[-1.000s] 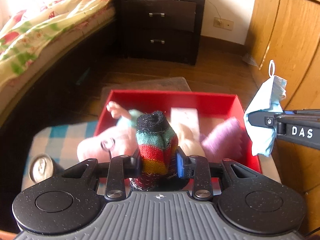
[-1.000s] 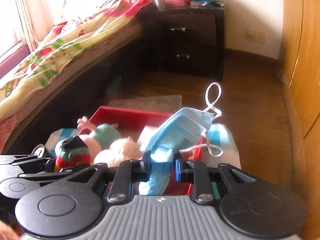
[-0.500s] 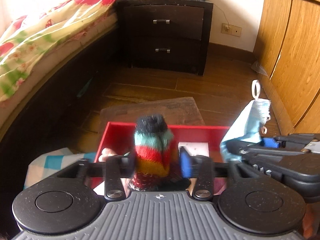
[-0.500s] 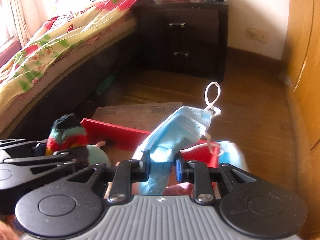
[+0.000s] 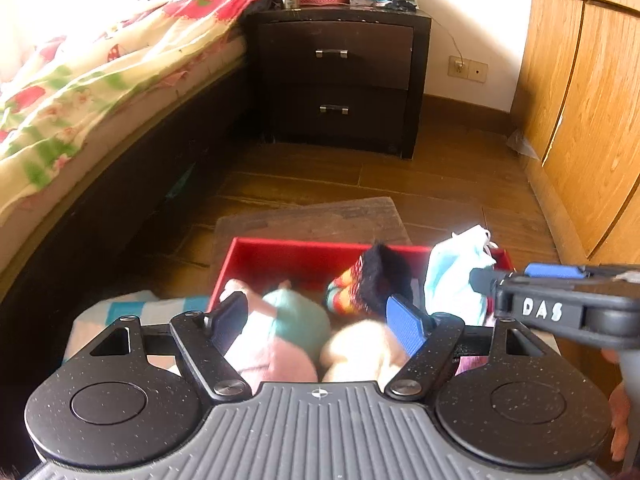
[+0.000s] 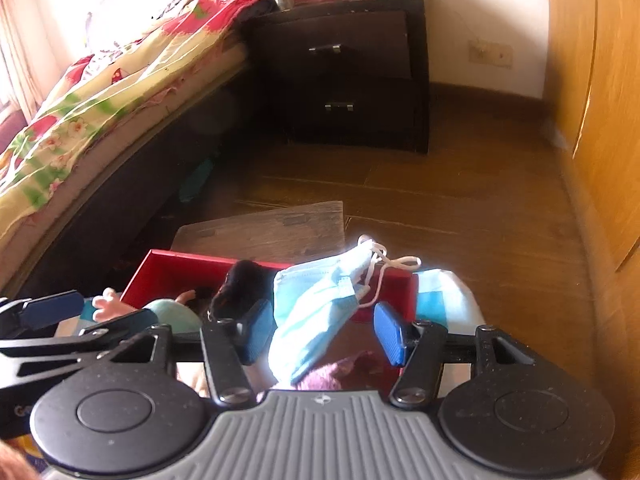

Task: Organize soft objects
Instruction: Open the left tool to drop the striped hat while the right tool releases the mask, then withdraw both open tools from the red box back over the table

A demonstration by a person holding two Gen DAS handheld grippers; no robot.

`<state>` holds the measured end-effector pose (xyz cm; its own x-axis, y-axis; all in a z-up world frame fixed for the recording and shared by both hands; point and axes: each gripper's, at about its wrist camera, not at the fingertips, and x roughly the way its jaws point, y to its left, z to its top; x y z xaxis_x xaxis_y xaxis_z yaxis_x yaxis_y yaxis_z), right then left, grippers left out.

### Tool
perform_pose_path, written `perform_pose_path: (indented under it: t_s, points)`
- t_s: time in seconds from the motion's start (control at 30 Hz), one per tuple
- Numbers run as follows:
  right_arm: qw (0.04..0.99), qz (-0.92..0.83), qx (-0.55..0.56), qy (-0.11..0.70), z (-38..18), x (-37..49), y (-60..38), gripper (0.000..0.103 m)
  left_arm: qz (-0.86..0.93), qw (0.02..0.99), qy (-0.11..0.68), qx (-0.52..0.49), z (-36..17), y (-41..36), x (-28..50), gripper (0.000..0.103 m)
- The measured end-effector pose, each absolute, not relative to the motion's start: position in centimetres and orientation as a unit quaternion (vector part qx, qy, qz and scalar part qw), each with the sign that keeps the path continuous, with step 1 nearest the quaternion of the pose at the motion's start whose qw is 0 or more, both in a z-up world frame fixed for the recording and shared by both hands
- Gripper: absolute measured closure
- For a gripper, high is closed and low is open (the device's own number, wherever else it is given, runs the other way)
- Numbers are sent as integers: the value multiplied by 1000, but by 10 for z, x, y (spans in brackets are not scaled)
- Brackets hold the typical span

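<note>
My left gripper (image 5: 320, 320) and right gripper (image 6: 324, 334) both have jaws spread apart; striped sock (image 5: 362, 286) and face mask (image 6: 320, 304) sit over the red box (image 5: 280, 256).

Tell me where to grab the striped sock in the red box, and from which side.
Grip the striped sock at its black cuff, coming from above with the left gripper, probably the easiest approach. The cuff sticks up over the doll inside the red box, while the striped part lies low among the toys.

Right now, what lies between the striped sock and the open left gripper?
The left wrist view shows a doll in a teal top lying in the red box, between the left gripper and the striped sock.
</note>
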<state>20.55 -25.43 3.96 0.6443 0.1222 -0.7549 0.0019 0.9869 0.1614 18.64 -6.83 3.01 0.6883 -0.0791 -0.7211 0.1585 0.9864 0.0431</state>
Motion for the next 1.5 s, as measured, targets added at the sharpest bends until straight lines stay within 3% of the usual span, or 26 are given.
perform_pose_path:
  t_s: [0.23, 0.63, 0.93, 1.5]
  points:
    - [906, 48, 63, 416, 53, 166, -248, 69, -74, 909, 407, 51, 30, -55, 153, 28]
    - [878, 96, 68, 463, 29, 98, -240, 69, -85, 886, 456, 15, -6, -32, 100, 28]
    - [868, 83, 67, 485, 16, 74, -250, 69, -72, 871, 485, 7, -37, -31, 101, 28]
    - [851, 81, 55, 516, 10, 73, -247, 66, -59, 869, 491, -2, -34, -18, 110, 26]
